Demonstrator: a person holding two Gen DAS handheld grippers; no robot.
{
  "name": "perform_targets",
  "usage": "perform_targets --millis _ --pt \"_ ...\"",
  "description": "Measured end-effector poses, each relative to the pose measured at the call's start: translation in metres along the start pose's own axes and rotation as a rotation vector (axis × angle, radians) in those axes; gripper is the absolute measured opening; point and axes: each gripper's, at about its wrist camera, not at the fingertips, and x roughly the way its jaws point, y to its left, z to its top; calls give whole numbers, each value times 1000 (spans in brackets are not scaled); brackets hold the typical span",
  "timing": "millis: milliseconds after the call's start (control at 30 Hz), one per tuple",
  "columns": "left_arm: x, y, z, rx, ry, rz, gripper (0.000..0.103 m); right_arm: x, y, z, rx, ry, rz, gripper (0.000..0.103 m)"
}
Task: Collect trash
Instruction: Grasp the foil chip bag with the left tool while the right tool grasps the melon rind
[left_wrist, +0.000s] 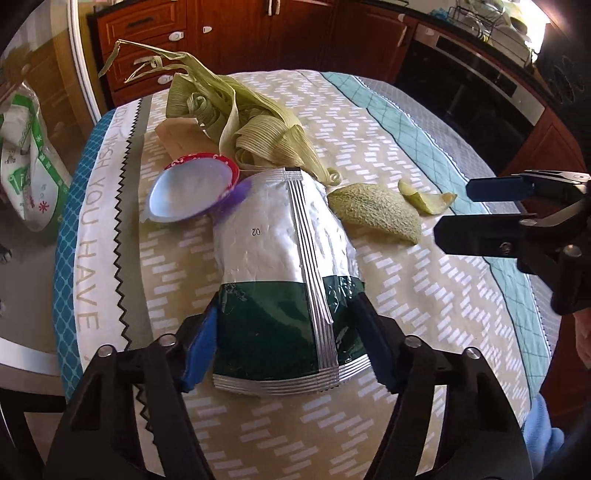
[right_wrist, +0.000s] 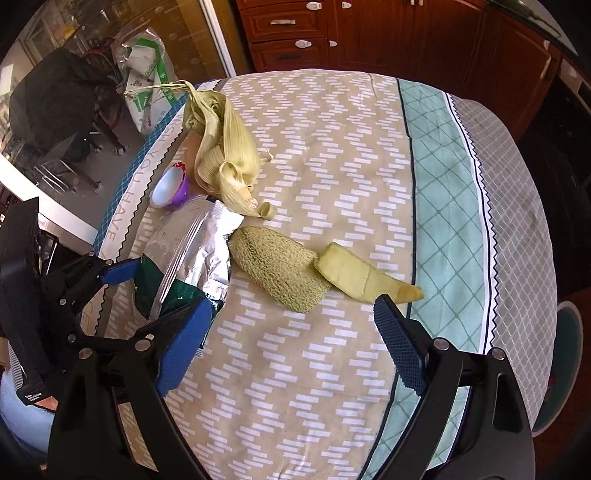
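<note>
A silver and green foil bag (left_wrist: 284, 269) lies on the clothed table. My left gripper (left_wrist: 288, 350) is open, its jaws on either side of the bag's green near end; it also shows in the right wrist view (right_wrist: 159, 291) around the bag (right_wrist: 192, 254). Beyond the bag lie corn husks (left_wrist: 236, 114), a small red-rimmed cup (left_wrist: 192, 192), a melon rind (left_wrist: 373, 212) and a peel piece (left_wrist: 424, 197). My right gripper (right_wrist: 291, 354) is open and empty, above the cloth just short of the rind (right_wrist: 280, 273) and peel (right_wrist: 362, 277). It shows at the right of the left wrist view (left_wrist: 469, 210).
The patterned tablecloth (right_wrist: 332, 387) covers the round table. Wooden cabinets (left_wrist: 229, 33) stand behind it and an oven (left_wrist: 476, 92) at the right. A white and green plastic bag (left_wrist: 26, 158) sits on the floor at the left. A black chair (right_wrist: 55, 103) stands further left.
</note>
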Motion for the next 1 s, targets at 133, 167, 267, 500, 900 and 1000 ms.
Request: perform_targets --millis 133,167,267,500,900,1000 --pt "-5 -4 0 -23 -4 -56 33 7 6 2 -25 11 13 77" --pt "-8 -3 -1 -31 -4 -62 25 8 8 2 -35 11 11 77" --pt "-18 8 -8 -90 4 -92 23 13 13 5 -71 15 13 77" --pt "-34 27 -31 -142 36 -146 23 38 34 15 -204 45 -22 69" --pt "-31 29 -36 -171 41 -171 27 52 31 15 -298 27 -155 50" --pt "-29 27 -33 -172 41 -166 28 47 26 14 -279 20 -165 44"
